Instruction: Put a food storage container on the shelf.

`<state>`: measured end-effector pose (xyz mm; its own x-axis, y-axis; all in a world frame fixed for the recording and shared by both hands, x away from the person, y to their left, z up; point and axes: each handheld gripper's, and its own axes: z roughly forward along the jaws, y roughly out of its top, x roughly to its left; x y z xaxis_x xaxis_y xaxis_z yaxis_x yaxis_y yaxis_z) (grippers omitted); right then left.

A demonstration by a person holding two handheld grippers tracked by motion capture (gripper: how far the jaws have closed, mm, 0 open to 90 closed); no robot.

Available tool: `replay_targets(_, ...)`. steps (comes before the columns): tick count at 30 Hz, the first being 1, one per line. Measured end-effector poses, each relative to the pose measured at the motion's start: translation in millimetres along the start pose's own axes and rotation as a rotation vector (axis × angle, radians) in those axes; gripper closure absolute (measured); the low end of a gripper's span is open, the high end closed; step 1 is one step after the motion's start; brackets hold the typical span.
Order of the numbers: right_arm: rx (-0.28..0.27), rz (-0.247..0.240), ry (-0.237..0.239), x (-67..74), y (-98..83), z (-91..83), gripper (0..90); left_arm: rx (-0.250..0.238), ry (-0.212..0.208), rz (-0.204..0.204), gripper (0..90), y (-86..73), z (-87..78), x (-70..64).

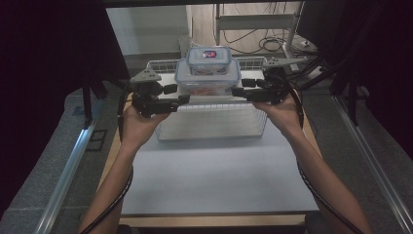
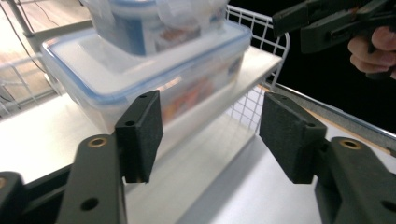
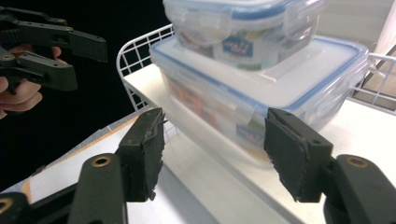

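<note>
Left gripper [image 1: 181,93] and right gripper [image 1: 238,87] jaws apart, empty, flanking large container [image 1: 208,78], small container [image 1: 209,60] stacked on top, its lid cut off in both gripper views, wire rack [image 1: 213,122] beneath.

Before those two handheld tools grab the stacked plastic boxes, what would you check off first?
1. Left gripper open, nothing between its fingers: ok.
2. Right gripper open, nothing between its fingers: ok.
3. Small clear blue-rimmed box sits level on the large clear blue-rimmed box: ok.
4. Large box rests flat on the white shelf of the white wire rack: ok.
5. Grippers flank the large box from both sides: ok.
6. Lid latches snapped shut: cannot tell.
</note>
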<state>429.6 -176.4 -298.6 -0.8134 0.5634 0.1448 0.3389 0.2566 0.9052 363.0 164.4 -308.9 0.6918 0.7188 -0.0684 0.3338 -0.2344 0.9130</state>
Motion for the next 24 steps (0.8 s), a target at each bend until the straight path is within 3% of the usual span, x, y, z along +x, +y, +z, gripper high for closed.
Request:
replay_targets(9, 0.023, -0.033, 0.003, 9.5, -20.0, -6.6, 32.4, 0.013, -0.008, 0.006, 28.2, -25.3, -2.4, -9.9)
replay_targets(18, 0.057, -0.094, 0.005, 28.4, -46.6, -15.2, 25.8, 0.046, 0.030, 0.029, 17.5, -58.3, -9.5, -26.2)
replay_targets(24, 0.076, -0.129, -0.008, 39.6, -70.0, -21.1, 19.9, 0.071, 0.034, 0.024, 11.1, -83.0, -11.6, -35.4)
